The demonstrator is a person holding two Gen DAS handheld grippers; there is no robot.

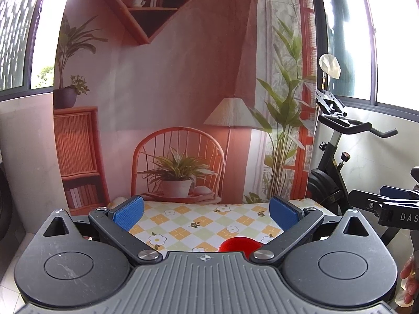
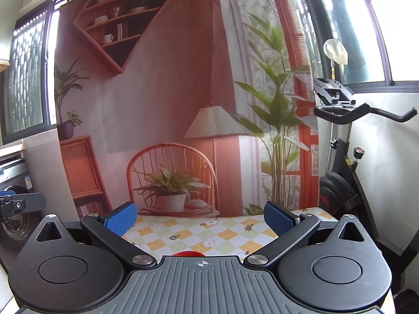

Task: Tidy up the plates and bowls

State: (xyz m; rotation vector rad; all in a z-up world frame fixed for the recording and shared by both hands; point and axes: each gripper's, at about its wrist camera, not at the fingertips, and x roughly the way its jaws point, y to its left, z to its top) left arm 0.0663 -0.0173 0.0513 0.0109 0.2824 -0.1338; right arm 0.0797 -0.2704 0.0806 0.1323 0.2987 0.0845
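Note:
A red bowl (image 1: pixel 237 244) sits on the checked floral tablecloth (image 1: pixel 199 225), low in the left wrist view, just ahead of my left gripper (image 1: pixel 207 213) and a little right of its centre. The gripper's body hides the bowl's near side. That gripper stands open, blue pads wide apart, nothing between them. In the right wrist view only a sliver of the red bowl (image 2: pixel 189 253) shows above the gripper body. My right gripper (image 2: pixel 200 218) is open too and holds nothing. No plates are in view.
A printed backdrop (image 1: pixel 170 104) of a room hangs behind the table's far edge. An exercise bike (image 1: pixel 337 141) stands to the right. The right gripper (image 1: pixel 387 206) shows at the left view's right edge, with a hand (image 1: pixel 408 280) below it.

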